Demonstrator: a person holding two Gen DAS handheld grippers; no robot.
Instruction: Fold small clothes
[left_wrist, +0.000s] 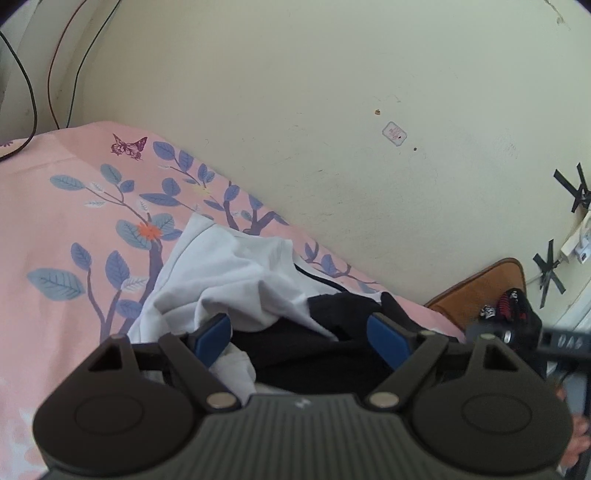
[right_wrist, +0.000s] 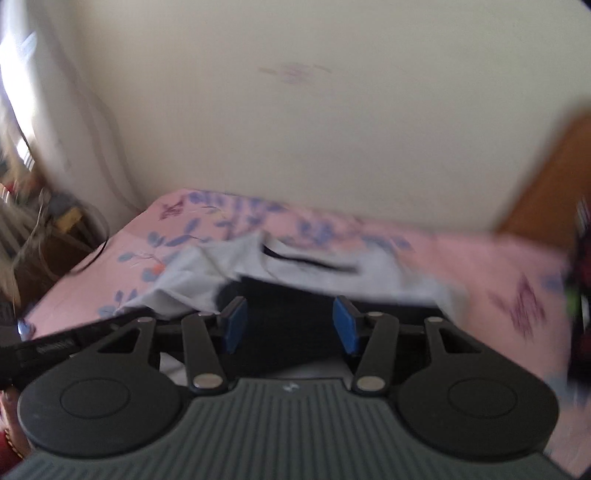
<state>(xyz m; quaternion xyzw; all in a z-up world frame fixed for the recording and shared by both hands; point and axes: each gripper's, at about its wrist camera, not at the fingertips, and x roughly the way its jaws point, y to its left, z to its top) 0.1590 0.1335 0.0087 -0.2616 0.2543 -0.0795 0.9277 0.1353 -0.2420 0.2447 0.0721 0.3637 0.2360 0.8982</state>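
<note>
Grippers: two, the left gripper (left_wrist: 299, 338) and the right gripper (right_wrist: 289, 325), each with two blue pads (left_wrist: 212, 338), all set apart.
Garments: two on the bed, a white garment (left_wrist: 229, 277) to the left and far side, a black garment (left_wrist: 314, 350) nearer.
Bedsheets: one pink bedsheet (left_wrist: 55, 229) printed with blue leaves.
Butterflies: one purple butterfly (left_wrist: 128, 147) at the far left of the sheet.
Cables: three cables (left_wrist: 51, 74) hanging down the wall at far left.
Tape crosses: two black tape crosses (left_wrist: 550, 275) on the wall at right.
Headboards: one brown headboard (left_wrist: 484, 291) at right.
</note>
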